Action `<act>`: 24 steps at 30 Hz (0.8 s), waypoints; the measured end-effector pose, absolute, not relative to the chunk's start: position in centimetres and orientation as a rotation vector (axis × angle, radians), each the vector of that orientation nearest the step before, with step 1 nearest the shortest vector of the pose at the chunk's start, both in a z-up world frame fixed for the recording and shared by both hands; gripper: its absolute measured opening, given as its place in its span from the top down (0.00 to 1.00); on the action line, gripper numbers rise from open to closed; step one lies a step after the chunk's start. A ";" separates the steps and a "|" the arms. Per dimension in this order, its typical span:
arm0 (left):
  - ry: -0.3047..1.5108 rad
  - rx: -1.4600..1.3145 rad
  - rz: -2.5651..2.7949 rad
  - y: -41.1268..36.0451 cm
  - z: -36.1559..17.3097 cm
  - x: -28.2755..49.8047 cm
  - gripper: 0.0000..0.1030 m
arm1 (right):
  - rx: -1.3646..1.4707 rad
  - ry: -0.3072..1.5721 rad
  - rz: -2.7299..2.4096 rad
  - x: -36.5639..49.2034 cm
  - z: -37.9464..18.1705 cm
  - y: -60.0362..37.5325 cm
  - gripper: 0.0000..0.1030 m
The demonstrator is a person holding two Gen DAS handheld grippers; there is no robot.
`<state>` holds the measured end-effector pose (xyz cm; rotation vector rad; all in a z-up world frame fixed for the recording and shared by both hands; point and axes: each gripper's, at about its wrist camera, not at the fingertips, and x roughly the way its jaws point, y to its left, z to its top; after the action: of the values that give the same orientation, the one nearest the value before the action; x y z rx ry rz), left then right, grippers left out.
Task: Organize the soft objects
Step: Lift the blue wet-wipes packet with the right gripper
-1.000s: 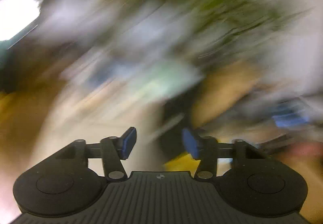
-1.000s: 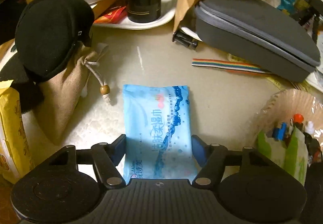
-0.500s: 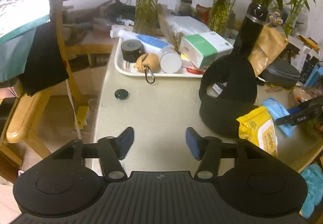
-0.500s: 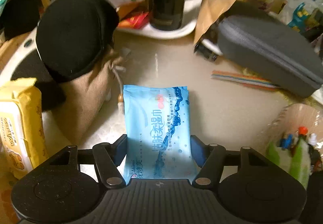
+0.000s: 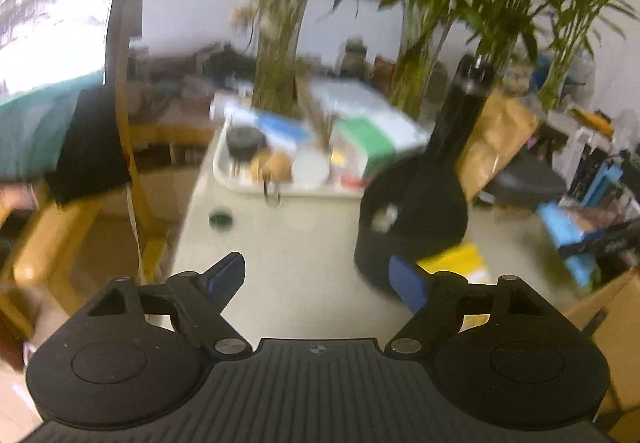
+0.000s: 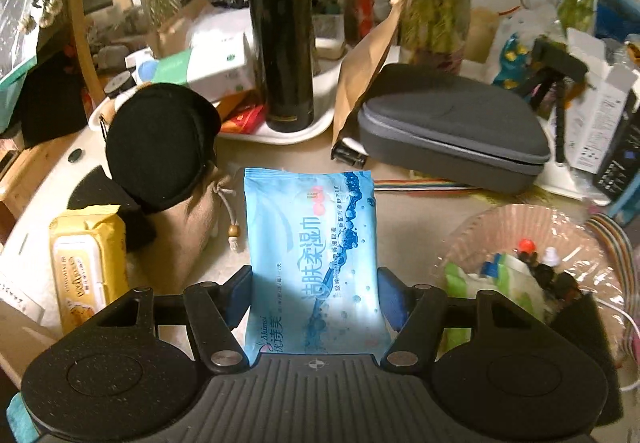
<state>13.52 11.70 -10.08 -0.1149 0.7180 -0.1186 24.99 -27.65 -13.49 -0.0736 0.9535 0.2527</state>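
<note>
My right gripper (image 6: 314,299) is shut on a blue wet-wipe pack (image 6: 314,243) and holds it lifted above the table. To its left sit a yellow wipes pack (image 6: 90,263), a tan drawstring pouch (image 6: 192,215) and a black cap (image 6: 156,147). My left gripper (image 5: 320,279) is open and empty above the table's near left part. In its blurred view the black cap (image 5: 408,215) and the yellow pack (image 5: 460,261) lie to the right, with the blue pack (image 5: 568,231) farther right.
A white tray (image 6: 280,135) holds a black flask (image 6: 282,31), a tissue box (image 6: 200,67) and small items. A grey zip case (image 6: 452,123), a pink bowl of oddments (image 6: 532,239), vases with plants and a wooden chair (image 5: 120,147) stand around.
My right gripper has lifted the blue pack off the table and tilted up. My left gripper has swung round to face the table, moved closer and opened wider.
</note>
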 end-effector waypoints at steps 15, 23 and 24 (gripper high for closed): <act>0.640 -0.043 -0.076 9.6 -2.2 9.9 0.23 | 0.083 0.745 0.282 17.3 -6.9 -30.2 0.35; 0.620 0.015 -0.104 7.5 0.2 9.5 0.23 | 0.114 0.701 0.289 14.7 -5.9 -30.9 0.35; 0.628 0.021 -0.107 7.3 0.2 9.6 0.23 | 0.113 0.705 0.289 14.7 -6.0 -30.8 0.35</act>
<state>9.56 7.30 0.17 0.0205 0.6276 -0.1067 14.67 -30.83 -5.96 0.1132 0.7045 0.2887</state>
